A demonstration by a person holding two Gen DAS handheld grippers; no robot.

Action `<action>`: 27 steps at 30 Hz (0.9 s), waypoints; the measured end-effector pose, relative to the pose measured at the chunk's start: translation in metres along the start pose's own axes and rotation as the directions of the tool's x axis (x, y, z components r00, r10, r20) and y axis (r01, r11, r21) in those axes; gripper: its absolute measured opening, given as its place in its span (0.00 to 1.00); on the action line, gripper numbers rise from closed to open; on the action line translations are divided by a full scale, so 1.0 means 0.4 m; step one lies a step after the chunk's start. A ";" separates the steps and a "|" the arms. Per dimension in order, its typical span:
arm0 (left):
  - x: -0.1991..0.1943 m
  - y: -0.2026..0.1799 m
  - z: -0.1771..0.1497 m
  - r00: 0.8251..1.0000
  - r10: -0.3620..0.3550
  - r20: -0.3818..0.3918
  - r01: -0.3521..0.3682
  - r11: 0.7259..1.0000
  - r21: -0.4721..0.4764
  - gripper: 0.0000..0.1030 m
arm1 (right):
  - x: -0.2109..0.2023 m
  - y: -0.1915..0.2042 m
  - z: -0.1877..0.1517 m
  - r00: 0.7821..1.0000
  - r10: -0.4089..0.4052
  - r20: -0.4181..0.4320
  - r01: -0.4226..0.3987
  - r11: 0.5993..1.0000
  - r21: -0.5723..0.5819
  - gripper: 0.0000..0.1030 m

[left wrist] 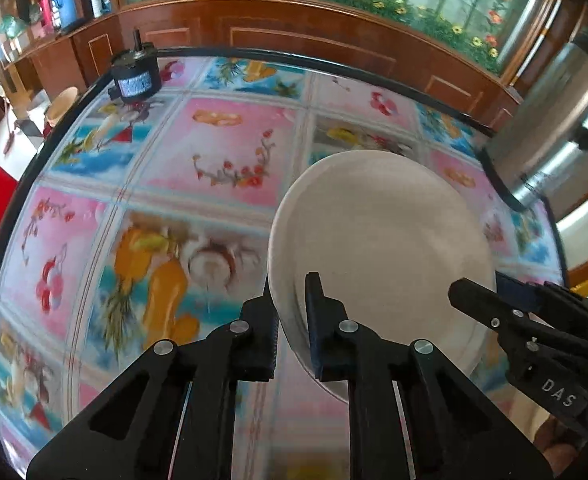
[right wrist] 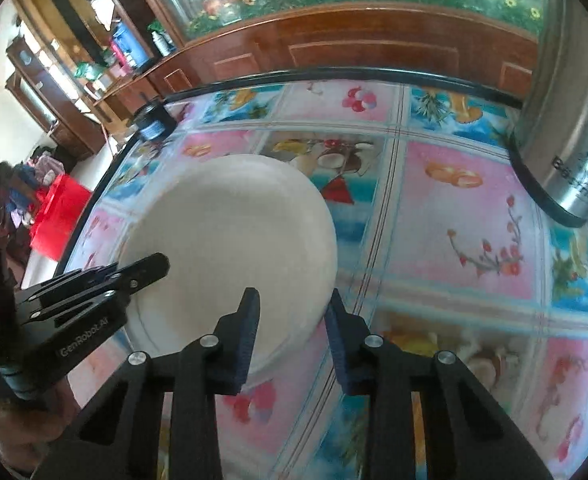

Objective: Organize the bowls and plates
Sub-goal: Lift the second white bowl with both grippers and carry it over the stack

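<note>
A white plate [left wrist: 381, 232] lies on the round table [left wrist: 214, 152] with its flowered, fruit-patterned cover. My left gripper [left wrist: 292, 292] is shut on the plate's left rim, one finger outside it and one over the plate. The left gripper [right wrist: 142, 268] also shows at the plate's [right wrist: 230, 232] left edge in the right wrist view. My right gripper [right wrist: 294, 294] straddles the plate's right rim. One of its fingers sits over the plate and the other just outside the edge, with slack between the pads. From the left wrist view, the right gripper [left wrist: 489, 290] appears at the plate's far right rim.
A tall steel flask [left wrist: 553, 120] [right wrist: 565, 120] stands at the table's right edge. A small black motor-like device [left wrist: 134, 76] sits at the far left edge. A wooden cabinet [right wrist: 373, 44] runs behind the table. A hand [right wrist: 22, 432] holds the left gripper's handle.
</note>
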State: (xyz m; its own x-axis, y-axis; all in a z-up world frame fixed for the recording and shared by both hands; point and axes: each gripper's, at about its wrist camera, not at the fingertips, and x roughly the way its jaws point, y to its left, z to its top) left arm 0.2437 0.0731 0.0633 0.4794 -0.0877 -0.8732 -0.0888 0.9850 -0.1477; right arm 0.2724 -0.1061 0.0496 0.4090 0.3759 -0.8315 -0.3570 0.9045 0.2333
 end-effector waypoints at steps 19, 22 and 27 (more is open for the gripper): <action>-0.243 -0.020 -0.453 0.996 -0.085 -0.032 0.088 0.991 0.097 0.12 | -0.169 0.113 -0.390 0.994 0.019 -0.109 -0.029 0.995 -0.094 0.32; -0.247 -0.020 -0.503 0.995 -0.090 -0.045 0.095 0.990 0.102 0.12 | -0.182 0.119 -0.437 0.991 0.033 -0.127 -0.044 0.995 -0.085 0.32; -0.258 -0.020 -0.563 0.993 -0.103 -0.056 0.109 0.987 0.114 0.12 | -0.204 0.133 -0.494 0.992 0.015 -0.125 -0.026 0.996 -0.082 0.32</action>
State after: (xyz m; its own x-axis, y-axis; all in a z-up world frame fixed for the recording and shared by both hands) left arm -0.0019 0.0409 0.0499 0.4368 -0.1968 -0.8778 0.0643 0.9801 -0.1877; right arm 0.0539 -0.1284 0.0302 0.2952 0.3613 -0.8845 -0.4352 0.8750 0.2122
